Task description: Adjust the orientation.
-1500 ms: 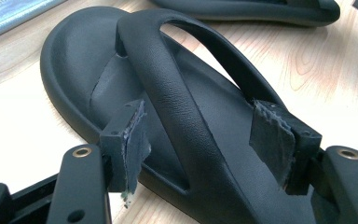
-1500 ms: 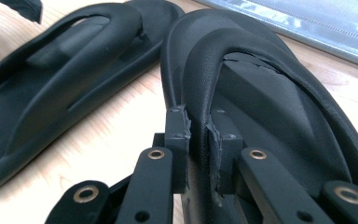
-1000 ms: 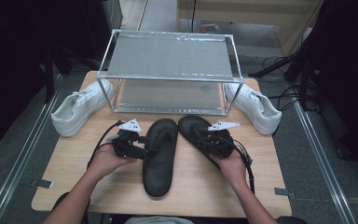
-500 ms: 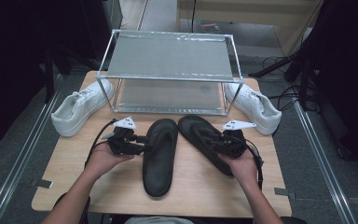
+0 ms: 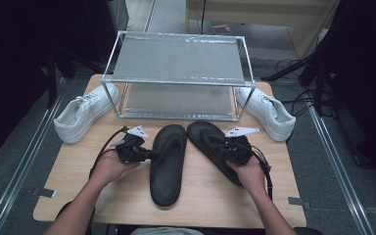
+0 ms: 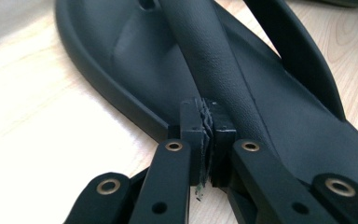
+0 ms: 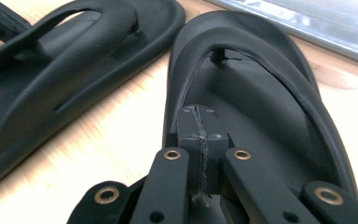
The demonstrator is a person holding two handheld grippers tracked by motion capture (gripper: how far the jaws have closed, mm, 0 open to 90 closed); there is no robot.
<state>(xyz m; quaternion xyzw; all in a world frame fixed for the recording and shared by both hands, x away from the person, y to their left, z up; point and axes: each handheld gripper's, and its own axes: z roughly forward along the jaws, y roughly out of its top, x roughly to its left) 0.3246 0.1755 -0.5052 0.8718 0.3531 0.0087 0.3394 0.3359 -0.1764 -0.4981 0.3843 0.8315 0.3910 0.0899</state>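
Your left gripper (image 5: 147,154): jaws just closed, pads together at outer edge of left flip-flop (image 5: 167,161), beside its strap; nothing seen pinched. Your right gripper (image 5: 223,150): jaws just closed, pads together over right flip-flop (image 5: 210,144); whether strap is caught, cannot tell. Both flip-flops lie mid-table (image 5: 78,193), toes toward wire rack (image 5: 176,73). Free board toward you; rack just beyond toes. White sneakers (image 5: 81,117) flank rack at table edges. Left gripper view cuts off the heel.

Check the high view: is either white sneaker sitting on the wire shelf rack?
No, both white sneakers lie on the wooden table, flanking the rack.
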